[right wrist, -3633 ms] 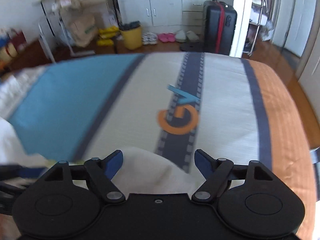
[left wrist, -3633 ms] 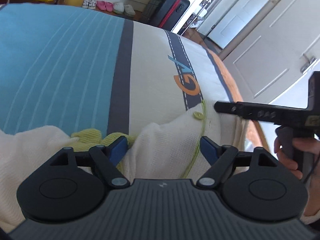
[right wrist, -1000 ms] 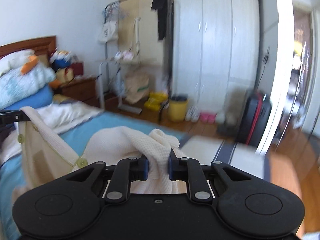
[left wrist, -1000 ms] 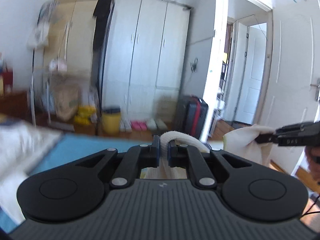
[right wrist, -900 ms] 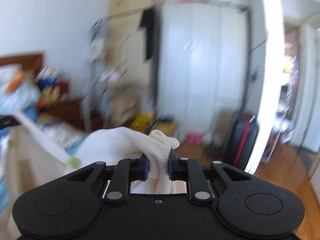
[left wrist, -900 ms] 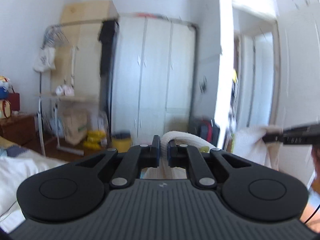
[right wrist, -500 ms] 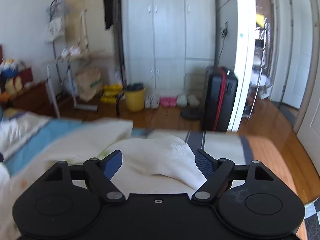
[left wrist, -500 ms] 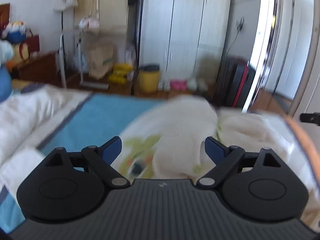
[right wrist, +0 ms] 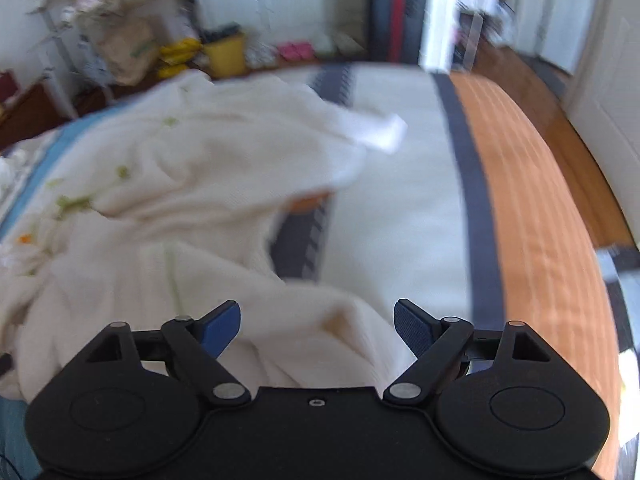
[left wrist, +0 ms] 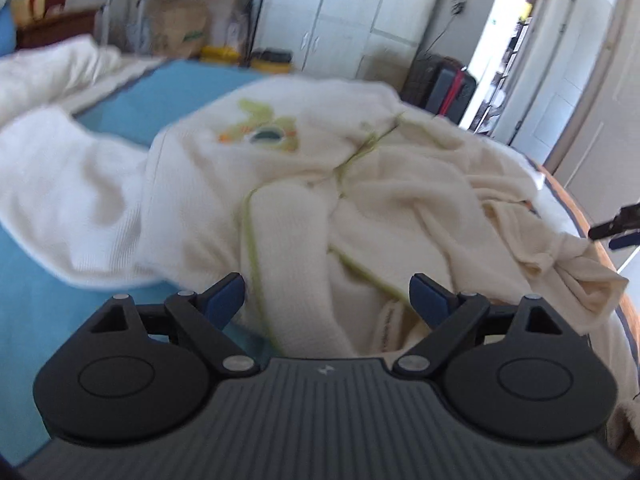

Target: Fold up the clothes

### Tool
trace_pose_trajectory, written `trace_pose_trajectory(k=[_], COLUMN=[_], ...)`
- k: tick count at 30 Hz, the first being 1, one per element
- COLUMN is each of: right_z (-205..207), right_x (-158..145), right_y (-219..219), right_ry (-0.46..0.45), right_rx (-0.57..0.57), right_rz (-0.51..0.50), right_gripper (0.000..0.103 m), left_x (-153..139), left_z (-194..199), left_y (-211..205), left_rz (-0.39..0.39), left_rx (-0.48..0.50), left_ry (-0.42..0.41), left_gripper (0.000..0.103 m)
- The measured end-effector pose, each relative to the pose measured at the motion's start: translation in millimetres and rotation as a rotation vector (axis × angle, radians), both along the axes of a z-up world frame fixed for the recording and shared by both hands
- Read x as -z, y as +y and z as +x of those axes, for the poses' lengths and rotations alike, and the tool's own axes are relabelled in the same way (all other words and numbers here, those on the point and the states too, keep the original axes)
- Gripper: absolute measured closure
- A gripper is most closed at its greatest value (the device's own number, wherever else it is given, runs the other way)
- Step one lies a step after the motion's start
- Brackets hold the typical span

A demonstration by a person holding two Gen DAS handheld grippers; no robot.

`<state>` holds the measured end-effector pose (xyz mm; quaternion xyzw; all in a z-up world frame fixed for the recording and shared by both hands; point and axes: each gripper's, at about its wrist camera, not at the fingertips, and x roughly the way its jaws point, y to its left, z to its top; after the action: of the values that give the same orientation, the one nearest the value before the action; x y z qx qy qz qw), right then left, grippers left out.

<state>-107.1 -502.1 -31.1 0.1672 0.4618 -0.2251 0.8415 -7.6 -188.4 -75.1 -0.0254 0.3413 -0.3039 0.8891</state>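
Left claw (left wrist: pixel 324 294) wide, empty over cream garment (left wrist: pixel 360 184), right claw (right wrist: pixel 317 320) opening, empty, orange bedspread band (right wrist: pixel 532 200) its view alone

Both views motion-blurred, esp. the right wrist one. Cream garment (left wrist: pixel 360 200) smeared; knit texture unreadable, chest motif (left wrist: pixel 260 130) just a green/orange blob, can't tell what it depicts. Its far sleeve (right wrist: pixel 380 128) in the right wrist view is a white streak, edge unclear. Bedspread (right wrist: pixel 400 208) logo mostly hidden under the cloth; only an orange sliver shows. Right gripper (left wrist: pixel 616 228) cut off by the left wrist view's edge, only tips visible. Floor clutter by the wardrobe (left wrist: pixel 320 32) too blurred to name beyond a yellow bin (right wrist: pixel 226 54).
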Motion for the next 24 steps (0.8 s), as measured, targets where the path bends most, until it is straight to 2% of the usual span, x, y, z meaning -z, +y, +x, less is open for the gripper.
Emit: trace_pose_trajectory(k=[2, 5, 8, 9, 10, 11, 13, 15, 17, 20, 22, 24], right_z=[-17.6, -39.9, -42.9, -38.5, -32.0, -25.5, -14.9, -16.4, -27.6, -48.2, -62.5, -75.4], right_x=[8.7, 24.6, 36.7, 37.9, 39.1, 40.2, 32.5, 5.8, -22.0, -50.7, -61.3, -58.3], right_y=[-6.9, -20.5, -31.4, -31.5, -29.3, -27.0, -14.1, 1.7, 7.8, -3.0, -19.8, -41.3], right_ry=[0.036, 0.044, 0.020, -0.002, -0.001, 0.001, -0.006, -0.082, -0.133, -0.101, -0.051, -0.023], right_rx=[0.070, 0.136, 0.162, 0.138, 0.113, 0.088, 0.051, 0.022, 0.075, 0.216, 0.299, 0.400], right_rz=[0.016, 0.128, 0.227, 0.235, 0.239, 0.241, 0.123, -0.100, -0.274, -0.494, -0.598, -0.598], right_gripper=[0.015, 0.015, 0.019, 0.038, 0.068, 0.079, 0.086, 0.088, 0.089, 0.089, 0.089, 0.089], left_x=[-11.5, -17.1, -8.5, -5.6, -3.3, -1.0, 0.0, -3.5, -9.1, -16.8, -20.8, -24.3], left_z=[-6.1, -16.2, -19.3, -20.3, -19.7, -18.1, -15.5, -15.4, -17.3, -20.2, -20.8, -22.1], left_y=[-7.9, -16.0, -24.9, -27.8, -29.2, -29.8, -28.5, -24.3, -17.8, -7.3, -2.0, -1.9], left_rz=[-0.008, -0.024, 0.021, 0.035, 0.041, 0.039, 0.031, 0.024, 0.018, -0.003, -0.046, -0.094], left_rx=[0.048, 0.113, 0.134, 0.140, 0.137, 0.131, 0.115, 0.101, 0.097, 0.105, 0.122, 0.159], left_ry=[-0.032, -0.054, -0.049, -0.047, -0.040, -0.028, -0.009, -0.012, -0.022, -0.017, 0.019, 0.053], left_gripper=[0.013, 0.013, 0.013, 0.013, 0.013, 0.013, 0.013, 0.013, 0.013, 0.013, 0.013, 0.013])
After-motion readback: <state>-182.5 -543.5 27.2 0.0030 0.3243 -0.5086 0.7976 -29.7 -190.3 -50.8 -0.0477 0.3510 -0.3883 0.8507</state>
